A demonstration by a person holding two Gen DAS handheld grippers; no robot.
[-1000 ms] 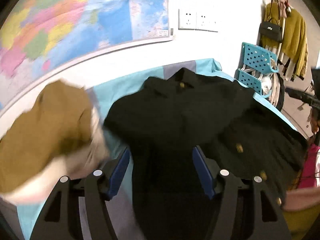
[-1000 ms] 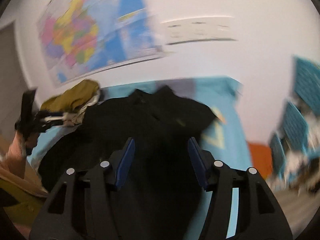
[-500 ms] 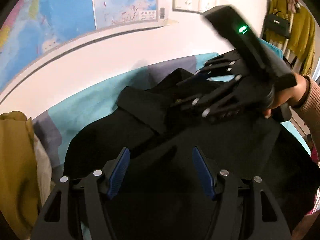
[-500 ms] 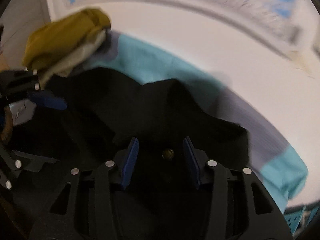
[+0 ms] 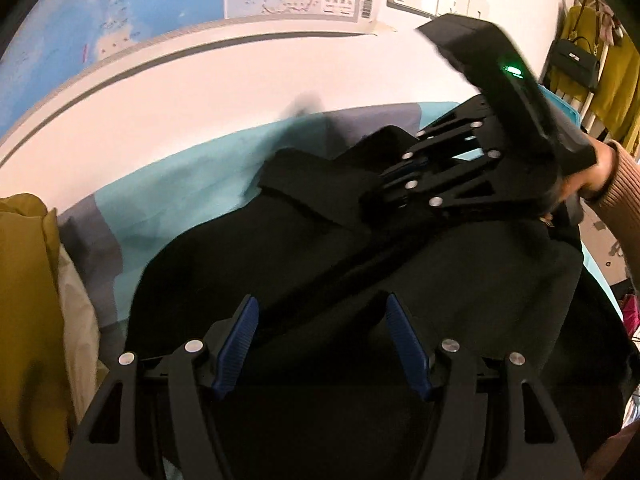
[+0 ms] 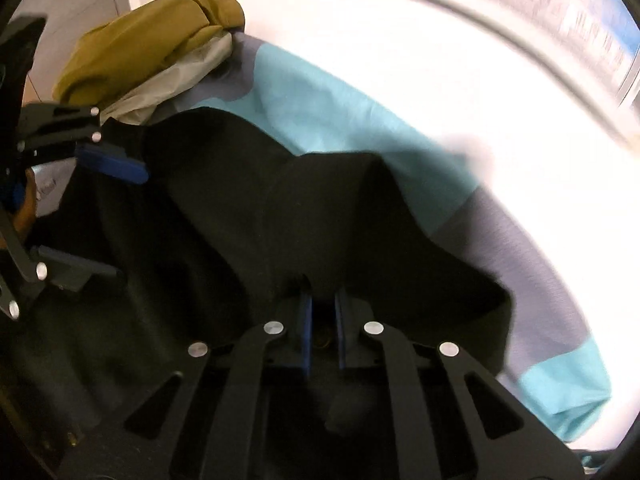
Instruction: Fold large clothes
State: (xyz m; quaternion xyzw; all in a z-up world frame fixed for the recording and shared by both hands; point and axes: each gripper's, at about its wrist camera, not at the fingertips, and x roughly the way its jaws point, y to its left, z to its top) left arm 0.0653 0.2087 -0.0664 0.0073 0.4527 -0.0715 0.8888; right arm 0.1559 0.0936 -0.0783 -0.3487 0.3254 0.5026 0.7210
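Both claws: right claw (image 6: 321, 322) closing on black coat (image 6: 248, 216).

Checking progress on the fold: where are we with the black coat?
Done: the black coat lies spread on the teal sheet, with the mustard garment heaped aside. In hand: the right gripper is closing on cloth near the collar, by a gold button; the left gripper hovers open over the coat body, gripping nothing. Left: no fold shows yet, so all the folding remains.

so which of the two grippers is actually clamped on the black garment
The right gripper: its blue pads are closing on the black garment's edge. The left gripper hangs wide open above the cloth.
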